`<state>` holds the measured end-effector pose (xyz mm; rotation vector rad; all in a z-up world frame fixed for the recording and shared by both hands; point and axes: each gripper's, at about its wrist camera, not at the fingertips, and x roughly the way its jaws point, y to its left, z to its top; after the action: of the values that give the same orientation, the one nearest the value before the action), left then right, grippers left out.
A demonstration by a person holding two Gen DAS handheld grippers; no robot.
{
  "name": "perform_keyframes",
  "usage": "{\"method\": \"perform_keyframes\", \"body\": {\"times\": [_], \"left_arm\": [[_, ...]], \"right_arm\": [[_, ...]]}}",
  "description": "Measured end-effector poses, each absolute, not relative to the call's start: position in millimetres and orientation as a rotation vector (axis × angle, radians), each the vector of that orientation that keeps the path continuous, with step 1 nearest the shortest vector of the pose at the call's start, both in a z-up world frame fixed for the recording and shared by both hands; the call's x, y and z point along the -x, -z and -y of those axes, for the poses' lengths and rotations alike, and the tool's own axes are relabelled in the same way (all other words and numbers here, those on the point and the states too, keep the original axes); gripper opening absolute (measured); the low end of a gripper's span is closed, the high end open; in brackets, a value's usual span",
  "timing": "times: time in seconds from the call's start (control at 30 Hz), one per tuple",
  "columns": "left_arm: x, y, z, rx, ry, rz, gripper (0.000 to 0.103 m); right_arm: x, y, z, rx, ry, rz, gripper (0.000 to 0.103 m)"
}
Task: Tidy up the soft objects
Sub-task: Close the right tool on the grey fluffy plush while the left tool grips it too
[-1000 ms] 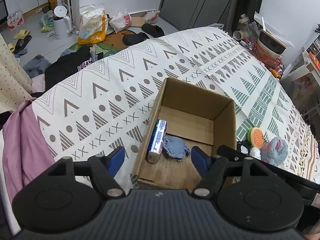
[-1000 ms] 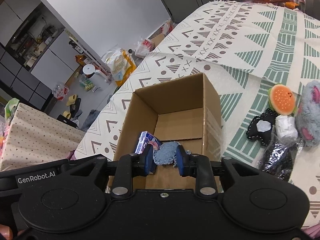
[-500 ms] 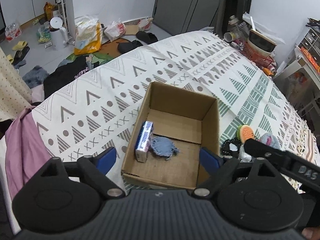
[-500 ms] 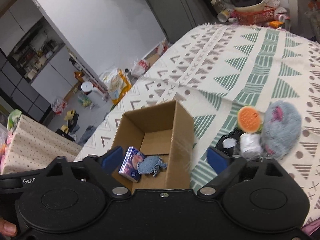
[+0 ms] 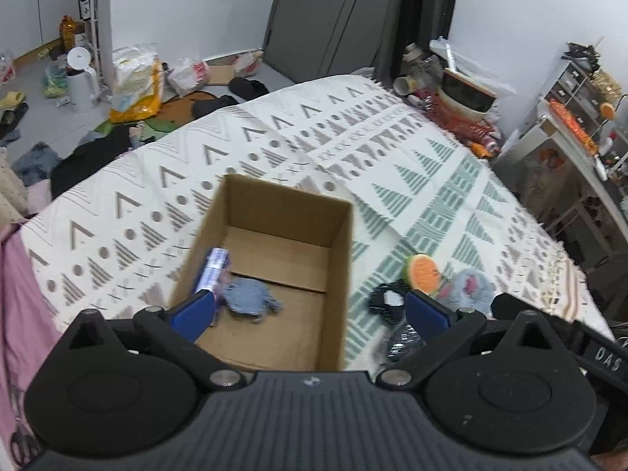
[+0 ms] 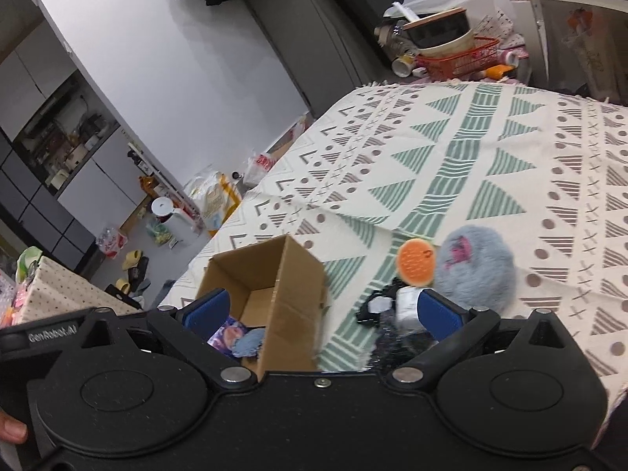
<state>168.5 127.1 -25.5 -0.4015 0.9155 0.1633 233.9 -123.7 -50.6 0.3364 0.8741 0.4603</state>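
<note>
An open cardboard box (image 5: 341,259) (image 6: 298,290) stands on the patterned bedspread. Inside it lie a blue denim soft piece (image 5: 251,296) (image 6: 249,342) and a purple-white tissue pack (image 5: 214,271) (image 6: 227,333). To the box's right sit an orange round plush (image 5: 423,272) (image 6: 415,262), a fluffy grey plush (image 5: 469,288) (image 6: 477,271), a black-and-white soft item (image 5: 386,300) (image 6: 375,308) and a white roll (image 6: 406,306). My left gripper (image 5: 310,312) is open above the box's near end. My right gripper (image 6: 322,312) is open, raised between box and pile, holding nothing.
The bedspread (image 5: 274,149) drops off at its left edge onto a cluttered floor with bags (image 5: 135,86), a white kettle (image 5: 80,78) and slippers. A red basket with bowls (image 6: 451,55) stands beyond the far edge. Shelving (image 5: 581,125) stands on the right.
My right gripper let go of the denim piece into the box, opened wide, and rose back toward the right. My left gripper opened wider and drew back and right.
</note>
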Motion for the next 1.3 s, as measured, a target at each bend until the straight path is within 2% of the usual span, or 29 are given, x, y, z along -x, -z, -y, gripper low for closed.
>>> {"method": "perform_keyframes", "body": {"times": [0.9, 1.17, 1.23, 1.3], "left_arm": [[-223.9, 37.5, -22.6, 0.299, -0.091, -0.978, 0.102], [-246.0, 53.0, -0.1, 0.277, -0.065, -0.994, 0.099], [-250.8, 56.9, 4.6, 0.262, -0.058, -0.995, 0.097], [-256.6, 61.1, 9.8, 0.245, -0.053, -1.002, 0.094]], "right_arm": [[-267.5, 78.2, 221.2, -0.378, -0.353, -0.918, 0.1], [-286.1, 105.3, 231.3, -0.44, -0.355, -0.933, 0.091], [-290.0, 116.9, 235.6, -0.486, -0.355, -0.959, 0.085], [-292.5, 124.6, 236.2, -0.5, -0.352, -0.971, 0.084]]}}
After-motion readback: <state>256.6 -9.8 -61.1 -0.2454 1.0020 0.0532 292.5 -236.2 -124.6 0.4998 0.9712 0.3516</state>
